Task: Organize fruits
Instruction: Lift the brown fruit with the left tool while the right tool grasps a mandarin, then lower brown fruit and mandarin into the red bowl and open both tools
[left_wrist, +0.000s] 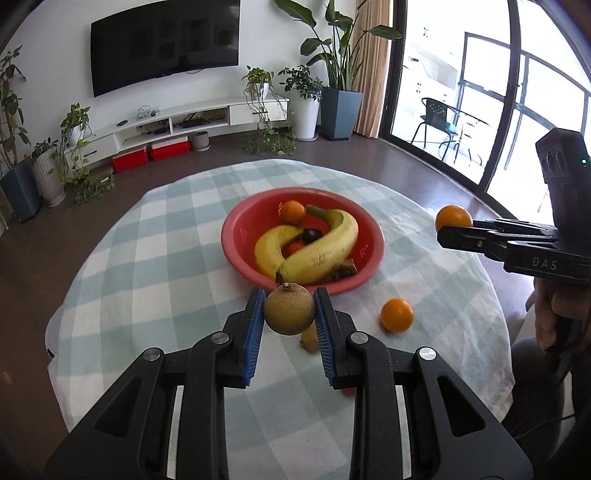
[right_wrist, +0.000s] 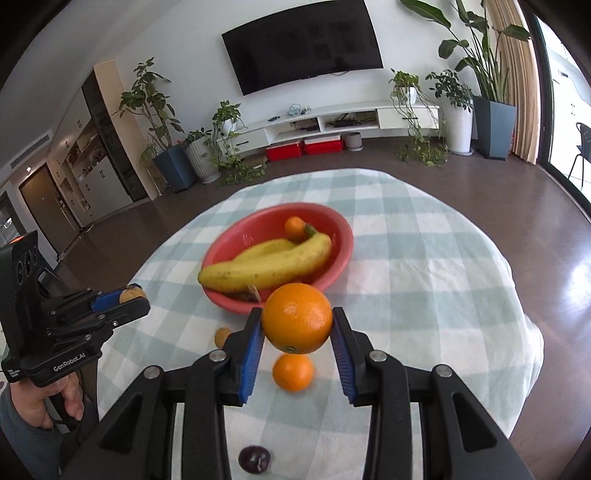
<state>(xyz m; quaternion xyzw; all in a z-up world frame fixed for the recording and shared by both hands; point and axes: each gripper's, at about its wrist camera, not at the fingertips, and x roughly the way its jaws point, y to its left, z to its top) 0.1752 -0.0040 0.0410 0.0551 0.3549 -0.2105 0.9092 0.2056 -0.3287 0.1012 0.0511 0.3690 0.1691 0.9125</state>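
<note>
A red bowl (left_wrist: 236, 225) (right_wrist: 340, 229) on the checked tablecloth holds two bananas (left_wrist: 325, 247) (right_wrist: 269, 266), an orange (left_wrist: 293, 211) (right_wrist: 294, 227) and small dark fruits. My left gripper (left_wrist: 289, 314) (right_wrist: 129, 295) is shut on a brown round fruit (left_wrist: 289, 309), held just before the bowl's near rim. My right gripper (right_wrist: 297, 325) (left_wrist: 448, 229) is shut on a large orange (right_wrist: 297, 317) (left_wrist: 453, 218), held above the table right of the bowl.
Loose on the tablecloth (left_wrist: 147, 258) lie an orange (left_wrist: 397, 315) (right_wrist: 293, 372), a small yellow-brown fruit (left_wrist: 309, 338) (right_wrist: 222, 336) and a dark fruit (right_wrist: 254, 459). The table edge and brown floor surround it. Plants, a TV unit and a glass door stand behind.
</note>
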